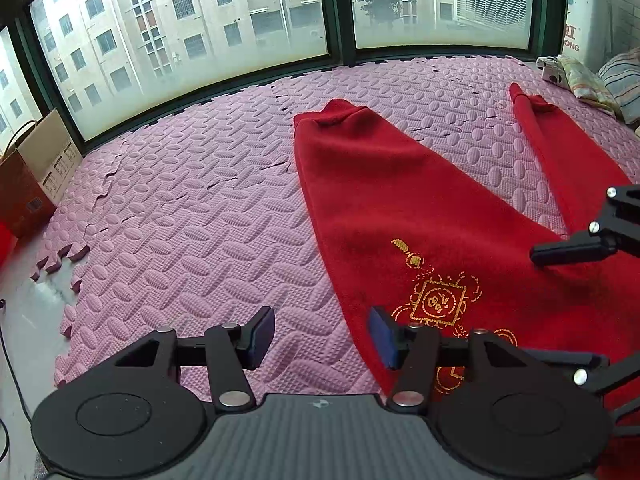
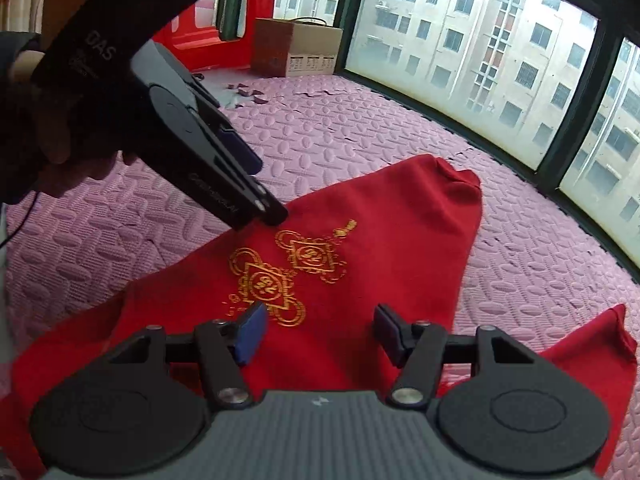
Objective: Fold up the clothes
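Garment [image 1: 380, 200] flat on foam mat [image 1: 180, 200], box [image 1: 44, 156] seemingly at mat's far-left edge.

Pink foam mat [image 1: 192, 208] – cardboard box [image 2: 296, 46] beside windows [image 1: 180, 32], pillows [image 1: 592, 76].

Fuzzy matt cloth garment [image 1: 384, 200] (shiny gold print [image 2: 280, 276]) on embossed foam mat [image 1: 192, 200].

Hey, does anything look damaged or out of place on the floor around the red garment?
Yes: the pink foam mat has tiles lifting apart at seams, and loose pieces lie detached at its left edge. The red garment itself looks intact.
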`<state>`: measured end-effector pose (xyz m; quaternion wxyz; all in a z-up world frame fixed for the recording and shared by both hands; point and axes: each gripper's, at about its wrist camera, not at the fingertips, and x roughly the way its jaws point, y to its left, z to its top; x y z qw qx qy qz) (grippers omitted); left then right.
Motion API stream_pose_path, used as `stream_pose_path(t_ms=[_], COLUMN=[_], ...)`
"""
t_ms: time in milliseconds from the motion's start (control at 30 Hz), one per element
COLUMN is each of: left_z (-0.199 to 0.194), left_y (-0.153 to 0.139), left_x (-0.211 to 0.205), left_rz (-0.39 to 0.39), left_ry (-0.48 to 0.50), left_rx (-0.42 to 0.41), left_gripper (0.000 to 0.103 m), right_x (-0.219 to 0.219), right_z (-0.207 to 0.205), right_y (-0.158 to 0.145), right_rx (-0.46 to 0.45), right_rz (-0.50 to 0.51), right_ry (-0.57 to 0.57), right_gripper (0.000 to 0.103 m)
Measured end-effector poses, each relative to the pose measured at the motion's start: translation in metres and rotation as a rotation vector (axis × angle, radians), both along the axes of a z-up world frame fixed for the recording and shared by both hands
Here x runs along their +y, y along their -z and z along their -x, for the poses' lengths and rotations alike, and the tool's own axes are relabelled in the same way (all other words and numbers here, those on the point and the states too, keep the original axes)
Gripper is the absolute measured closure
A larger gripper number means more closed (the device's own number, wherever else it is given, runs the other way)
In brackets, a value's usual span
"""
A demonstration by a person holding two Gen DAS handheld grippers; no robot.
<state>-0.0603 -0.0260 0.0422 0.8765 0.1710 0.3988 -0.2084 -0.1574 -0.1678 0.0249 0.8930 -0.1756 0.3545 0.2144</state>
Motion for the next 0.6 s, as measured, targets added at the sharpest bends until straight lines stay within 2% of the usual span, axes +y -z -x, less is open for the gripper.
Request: stream_pose_path(t_ms=[167,400,500,600], left_z=[0.002,0.015,0.024,0.032], left_y=[-0.012,-0.018,-0.02,-0.024], left_x=[-0.003,-0.013,-0.017,-0.02], left_rz=[-0.003,0.024,0.031,0.041], left_ry=[0.004,0.025,0.03,0.033], left_rx=[-0.032,-0.039,-0.042,-0.046], left_gripper=[0.047,0.042,0.031,0.025], right_x=[0.017,0.035,0.025,-0.002], right_z=[0.031,0.063,0.075,0.086], right_y=[-0.007,-0.006,-0.015,-0.029], right_rx=[0.051,0.058,0.044,0.04], right_rz=[-0.063,-0.084,-0.116,-0.167], right_ry=[-0.105,-0.15,-0.13,-0.072], right_gripper=[0.043,0.041,0.04,0.037])
